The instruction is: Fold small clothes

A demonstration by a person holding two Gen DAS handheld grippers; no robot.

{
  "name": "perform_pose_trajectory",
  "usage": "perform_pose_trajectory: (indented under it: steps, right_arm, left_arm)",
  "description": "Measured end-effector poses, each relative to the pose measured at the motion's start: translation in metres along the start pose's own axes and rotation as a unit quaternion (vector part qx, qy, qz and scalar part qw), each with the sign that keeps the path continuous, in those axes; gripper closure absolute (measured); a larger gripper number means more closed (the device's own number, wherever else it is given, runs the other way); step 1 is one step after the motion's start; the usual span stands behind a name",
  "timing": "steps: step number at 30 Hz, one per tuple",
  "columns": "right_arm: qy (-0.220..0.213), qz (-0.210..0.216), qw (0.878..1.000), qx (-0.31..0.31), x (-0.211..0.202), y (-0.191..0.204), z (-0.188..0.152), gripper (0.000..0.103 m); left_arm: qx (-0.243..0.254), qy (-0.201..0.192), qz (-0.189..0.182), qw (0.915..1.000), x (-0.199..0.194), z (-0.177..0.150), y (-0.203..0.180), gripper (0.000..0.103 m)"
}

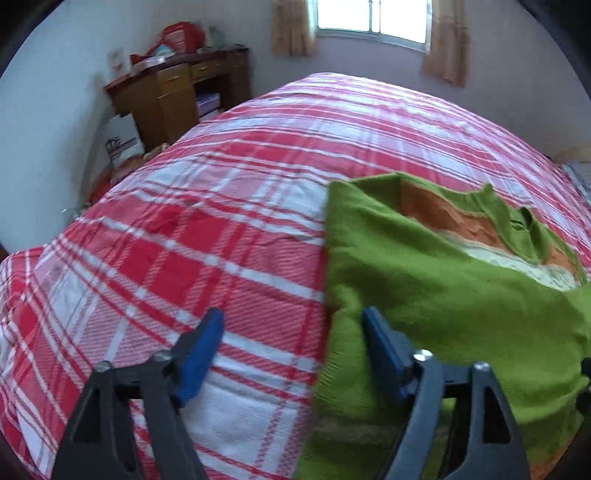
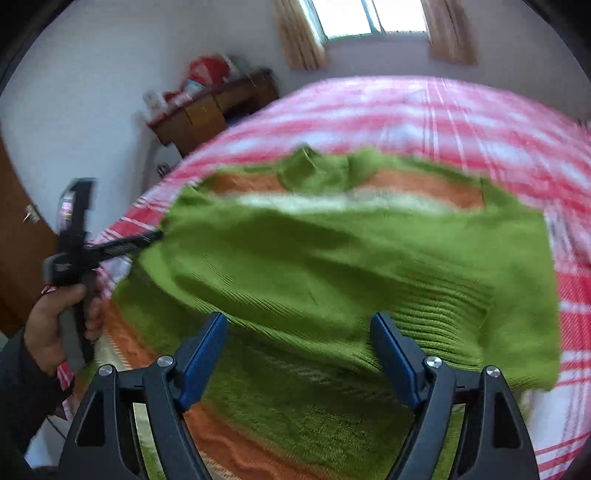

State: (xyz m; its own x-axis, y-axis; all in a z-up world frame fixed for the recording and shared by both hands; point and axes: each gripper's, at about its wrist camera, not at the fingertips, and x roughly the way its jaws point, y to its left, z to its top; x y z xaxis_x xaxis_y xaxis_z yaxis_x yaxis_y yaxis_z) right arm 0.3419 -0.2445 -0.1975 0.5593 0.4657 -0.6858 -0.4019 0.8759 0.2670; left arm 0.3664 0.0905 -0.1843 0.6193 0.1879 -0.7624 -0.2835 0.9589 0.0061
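A green knitted sweater (image 1: 436, 295) with orange and white stripes lies folded over on the red and white plaid bed cover (image 1: 207, 236). My left gripper (image 1: 291, 317) is open and straddles the sweater's left edge, with one blue pad over the plaid and the other over the green knit. My right gripper (image 2: 300, 321) is open just above the sweater (image 2: 332, 258), near its ribbed hem, and its pads do not press on the cloth. In the right wrist view a hand (image 2: 51, 325) holds the left tool by its handle at the sweater's left side.
A wooden desk (image 1: 177, 92) with a red bag on top stands against the far left wall. A white bag (image 1: 123, 140) sits on the floor beside it. A window (image 1: 369, 14) with curtains is behind the bed. A brown door (image 2: 18, 240) is at the left.
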Motion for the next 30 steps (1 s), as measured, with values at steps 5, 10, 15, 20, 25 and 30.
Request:
perform_pose_trajectory:
  steps: [5, 10, 15, 20, 25, 30]
  right_arm:
    - [0.001, -0.015, 1.0, -0.012, 0.007, 0.003, 0.01, 0.021]
    - [0.028, -0.016, 0.999, -0.02, -0.004, 0.003, -0.002, 0.021]
    - [-0.006, -0.028, 0.998, -0.054, -0.017, 0.009, -0.018, 0.021]
    - [-0.035, -0.03, 0.999, -0.006, -0.034, -0.002, -0.023, 0.021]
    - [-0.036, -0.04, 0.998, 0.014, -0.041, -0.007, -0.034, 0.021]
    - [-0.03, -0.047, 0.998, 0.023, -0.043, -0.006, -0.046, 0.021]
  left_arm:
    - [-0.017, 0.015, 0.02, 0.9995, 0.006, 0.002, 0.004, 0.002]
    - [-0.008, 0.009, 0.014, 0.9998, 0.002, -0.008, 0.011, 0.0]
    - [-0.01, 0.003, 0.006, 0.9999, 0.0, -0.008, 0.012, 0.0]
    - [0.003, -0.011, -0.004, 0.9999, -0.016, -0.012, 0.008, 0.0]
    - [0.033, -0.028, -0.012, 0.999, -0.037, -0.032, 0.003, 0.0]
    - [0.055, -0.036, -0.02, 0.9976, -0.048, -0.048, -0.004, 0.0]
